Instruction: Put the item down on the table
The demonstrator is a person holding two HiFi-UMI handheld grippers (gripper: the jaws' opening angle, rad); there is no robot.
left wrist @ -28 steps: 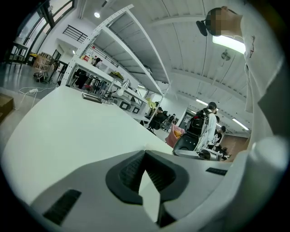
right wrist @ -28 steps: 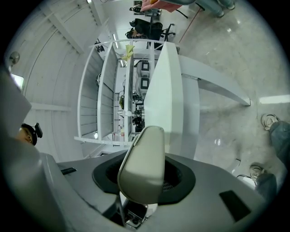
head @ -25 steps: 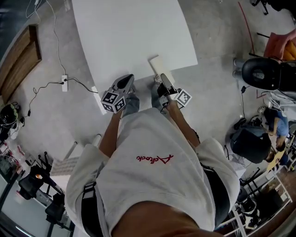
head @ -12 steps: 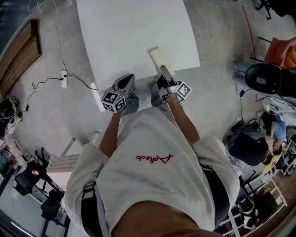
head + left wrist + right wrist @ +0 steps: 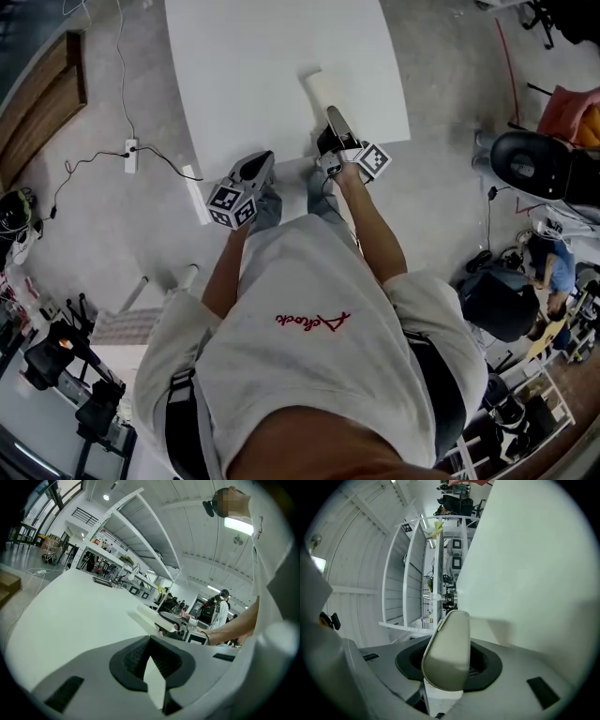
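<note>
The right gripper (image 5: 332, 118) (image 5: 449, 679) is clamped at a middling width on a pale beige, flat oblong item with rounded corners (image 5: 317, 87) (image 5: 447, 649) (image 5: 151, 616); the jaws grip its near end, and the rest juts forward past them; in the head view the item sits over the near right part of the white rectangular table (image 5: 262, 56) (image 5: 534, 550) (image 5: 70, 611), pointing away from the person; in the left gripper view it appears to be carried a little above the tabletop with a shadow under it; whether any edge touches the surface cannot be told. The left gripper (image 5: 262, 159) (image 5: 151, 639) hangs at the table's near edge, well to the left of the item; its jaws are drawn together with nothing between them. A white power strip on a black cable (image 5: 131, 150) lies on the grey concrete floor (image 5: 441, 56) left of the table.
</note>
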